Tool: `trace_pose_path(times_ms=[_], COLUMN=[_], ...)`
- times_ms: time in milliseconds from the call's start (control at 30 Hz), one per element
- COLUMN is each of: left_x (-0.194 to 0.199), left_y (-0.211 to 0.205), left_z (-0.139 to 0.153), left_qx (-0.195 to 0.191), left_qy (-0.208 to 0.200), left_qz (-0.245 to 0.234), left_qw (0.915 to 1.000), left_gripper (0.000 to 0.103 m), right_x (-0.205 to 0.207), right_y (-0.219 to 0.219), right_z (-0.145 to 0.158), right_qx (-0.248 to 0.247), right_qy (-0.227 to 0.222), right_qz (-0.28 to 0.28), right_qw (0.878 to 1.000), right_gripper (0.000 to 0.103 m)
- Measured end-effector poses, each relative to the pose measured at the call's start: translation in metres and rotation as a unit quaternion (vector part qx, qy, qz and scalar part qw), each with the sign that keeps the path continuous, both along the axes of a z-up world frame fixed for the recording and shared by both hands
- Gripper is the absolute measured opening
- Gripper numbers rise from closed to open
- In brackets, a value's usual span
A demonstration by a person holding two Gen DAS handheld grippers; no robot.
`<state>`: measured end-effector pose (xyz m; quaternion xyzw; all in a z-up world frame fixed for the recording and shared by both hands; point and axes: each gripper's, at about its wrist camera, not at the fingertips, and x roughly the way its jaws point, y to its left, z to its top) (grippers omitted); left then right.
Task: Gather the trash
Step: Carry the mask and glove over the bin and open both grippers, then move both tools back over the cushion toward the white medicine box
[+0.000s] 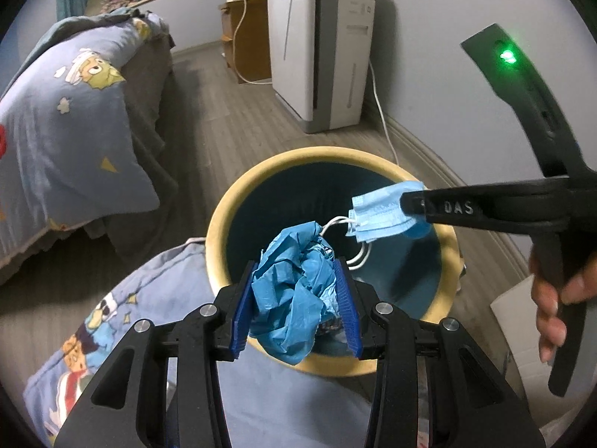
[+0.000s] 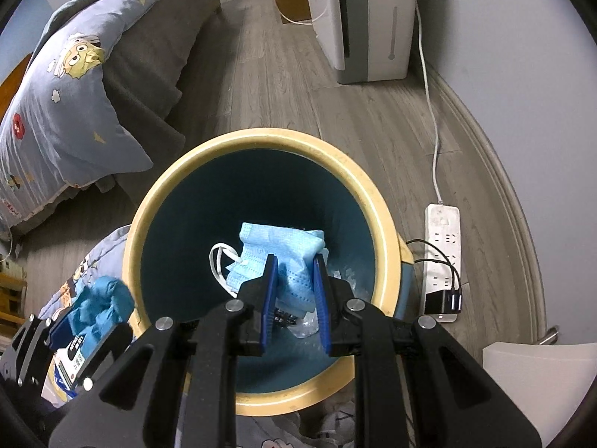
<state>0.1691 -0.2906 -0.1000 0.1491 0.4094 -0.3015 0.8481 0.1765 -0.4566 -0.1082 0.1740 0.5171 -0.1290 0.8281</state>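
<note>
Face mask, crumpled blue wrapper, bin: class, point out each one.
Face mask (image 2: 283, 257): right wrist view, pleated middle.
Crumpled blue wrapper (image 1: 291, 291): left wrist view, its centre.
Bin (image 2: 257, 138): right wrist view, far yellow rim.

1. The floor (image 2: 298, 86) is grey wood-look planking, running back to a pale skirting board (image 2: 496, 171) along the wall
2. The wall (image 1: 429, 56) is plain, pale and unmarked
3. A tall white appliance (image 1: 321, 44) stands on the floor against that wall, its white cable (image 2: 429, 104) trailing along the skirting to a white power strip (image 2: 444, 246)
4. Left of the appliance sits a low wooden cabinet (image 1: 246, 37)
5. Across the floor from the appliance, a bed (image 1: 145, 86) carries a blue cartoon-print quilt (image 1: 63, 130) over a grey cover
6. Light is dim and even
</note>
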Motion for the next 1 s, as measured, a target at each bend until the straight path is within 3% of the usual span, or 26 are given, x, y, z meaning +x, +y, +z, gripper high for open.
trace_pose_path(times_ms=[200, 267, 333, 400, 433, 533, 633, 767, 1000], left_x=[0.007, 0.005, 0.002, -0.001, -0.001, 0.0, -0.003, -0.006, -0.014], left_y=[-0.006, -0.007, -0.005, -0.002, 0.0, 0.009, 0.025, 0.051, 0.106], left_z=[-0.007, -0.007, -0.006, -0.005, -0.005, -0.002, 0.004, 0.012, 0.037], left_qx=[0.005, 0.006, 0.002, -0.007, -0.007, -0.01, -0.017, -0.023, -0.032], left_qy=[0.003, 0.0, -0.009, -0.014, -0.013, -0.017, -0.021, -0.019, -0.035], left_qz=[-0.008, -0.01, -0.009, -0.007, -0.005, 0.01, 0.028, 0.056, 0.105], left_qw=[1.0, 0.9999, 0.9999, 0.9999, 0.9999, 0.9998, 0.9992, 0.998, 0.9934], left_gripper=[0.045, 0.054, 0.073, 0.077, 0.08, 0.09, 0.093, 0.095, 0.096], right_x=[-0.002, -0.002, -0.002, -0.001, -0.001, -0.001, -0.001, -0.002, 0.004], right_y=[-0.005, -0.005, -0.005, -0.005, -0.004, -0.003, -0.004, -0.001, 0.023], right_z=[0.0, 0.0, -0.001, -0.001, -0.001, 0.002, 0.006, 0.012, 0.029], right_qx=[0.005, 0.004, 0.004, 0.003, 0.002, -0.007, -0.01, -0.007, -0.016], right_qy=[-0.004, -0.003, -0.002, -0.001, -0.001, -0.007, -0.014, -0.028, -0.049], right_qz=[-0.015, -0.017, -0.019, -0.02, -0.019, -0.02, -0.023, -0.023, 0.008], right_qw=[1.0, 1.0, 1.0, 1.0, 1.0, 1.0, 1.0, 0.999, 0.999], right_gripper=[0.018, 0.018, 0.02, 0.021, 0.024, 0.051, 0.062, 0.096, 0.097])
